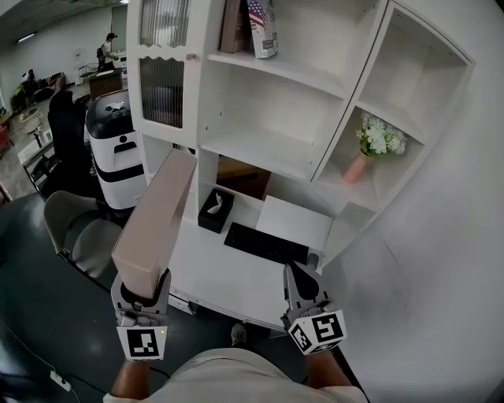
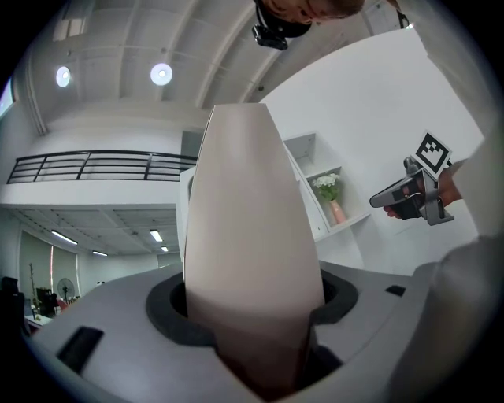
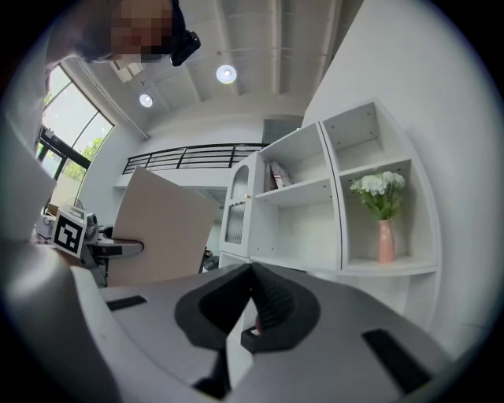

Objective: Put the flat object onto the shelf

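Note:
A long flat beige panel (image 1: 154, 223) stands on end at the lower left of the head view, tilted toward the white shelf unit (image 1: 272, 94). My left gripper (image 1: 142, 294) is shut on its bottom end. In the left gripper view the panel (image 2: 248, 236) rises straight out between the jaws of the left gripper (image 2: 256, 319). My right gripper (image 1: 298, 275) hovers over the desk's front edge, shut with nothing in it. Its own view shows the right gripper (image 3: 250, 308) with jaws pressed together, and the panel (image 3: 161, 228) off to the left.
A black keyboard (image 1: 264, 244) and a black tissue box (image 1: 214, 211) lie on the white desk (image 1: 228, 275). Books (image 1: 260, 24) stand on an upper shelf, and a pink vase of white flowers (image 1: 370, 149) fills a right compartment. A chair (image 1: 79, 232) and a white machine (image 1: 118, 149) stand left.

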A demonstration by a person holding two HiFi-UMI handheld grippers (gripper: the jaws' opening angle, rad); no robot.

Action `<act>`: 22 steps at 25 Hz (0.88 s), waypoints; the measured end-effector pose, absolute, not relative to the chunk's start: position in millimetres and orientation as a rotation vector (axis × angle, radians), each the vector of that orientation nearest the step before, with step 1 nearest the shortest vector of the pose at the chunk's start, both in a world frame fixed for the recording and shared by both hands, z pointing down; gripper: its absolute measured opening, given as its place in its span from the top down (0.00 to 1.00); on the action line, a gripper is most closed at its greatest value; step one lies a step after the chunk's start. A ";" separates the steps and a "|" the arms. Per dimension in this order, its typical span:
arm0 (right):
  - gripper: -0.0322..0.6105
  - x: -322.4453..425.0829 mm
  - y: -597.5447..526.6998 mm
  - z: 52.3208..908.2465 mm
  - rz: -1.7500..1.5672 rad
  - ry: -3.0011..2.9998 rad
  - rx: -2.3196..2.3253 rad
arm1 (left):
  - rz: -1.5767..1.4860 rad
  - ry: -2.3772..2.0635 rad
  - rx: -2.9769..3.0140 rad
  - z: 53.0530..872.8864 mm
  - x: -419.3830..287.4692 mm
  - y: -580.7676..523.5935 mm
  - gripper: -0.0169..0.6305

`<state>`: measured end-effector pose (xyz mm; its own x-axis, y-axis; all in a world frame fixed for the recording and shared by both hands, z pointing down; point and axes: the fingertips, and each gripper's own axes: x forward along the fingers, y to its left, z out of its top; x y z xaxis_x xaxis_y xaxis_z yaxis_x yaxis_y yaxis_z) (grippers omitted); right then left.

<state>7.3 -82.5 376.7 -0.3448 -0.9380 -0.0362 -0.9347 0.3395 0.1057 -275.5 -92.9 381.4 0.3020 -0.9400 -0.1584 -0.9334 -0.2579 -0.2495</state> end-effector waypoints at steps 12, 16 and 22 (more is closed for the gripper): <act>0.95 43.3 -133.3 369.3 -0.171 -2.555 1.790 | -0.246 1.487 -2.076 353.2 -224.2 -144.5 0.53; 0.95 54.6 -146.0 371.1 -0.166 -2.552 1.804 | -0.283 1.444 -2.024 345.5 -210.3 -163.2 0.53; 0.95 71.9 -160.8 373.3 -0.151 -2.538 1.831 | -0.311 1.406 -1.980 339.7 -193.6 -187.4 0.53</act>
